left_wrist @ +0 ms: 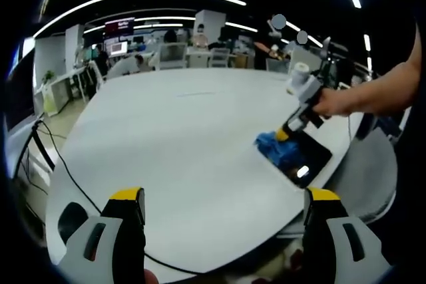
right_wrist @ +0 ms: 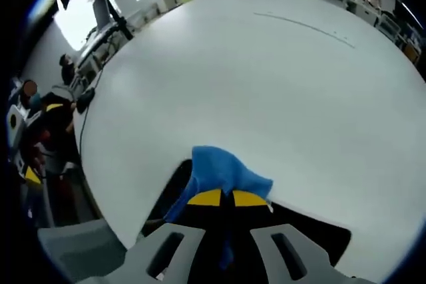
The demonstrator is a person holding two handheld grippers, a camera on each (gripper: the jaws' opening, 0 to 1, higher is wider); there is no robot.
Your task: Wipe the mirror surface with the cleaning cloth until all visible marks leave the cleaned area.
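Blue cloth (right_wrist: 223, 174), one; mirror (left_wrist: 303, 154), one

No legible text, label, brand, number or sign appears in either view.

Left gripper view: a wall screen (left_wrist: 120, 26) at the far end of the room shows a dark red panel with pale marks. The marks are too small and blurred to read. A lit monitor (left_wrist: 119, 48) just below it shows no readable characters.

Right gripper view: the white surface (right_wrist: 266, 84) carries a thin dark line with no lettering on it. The blue cloth (right_wrist: 223, 174) carries no visible printing.
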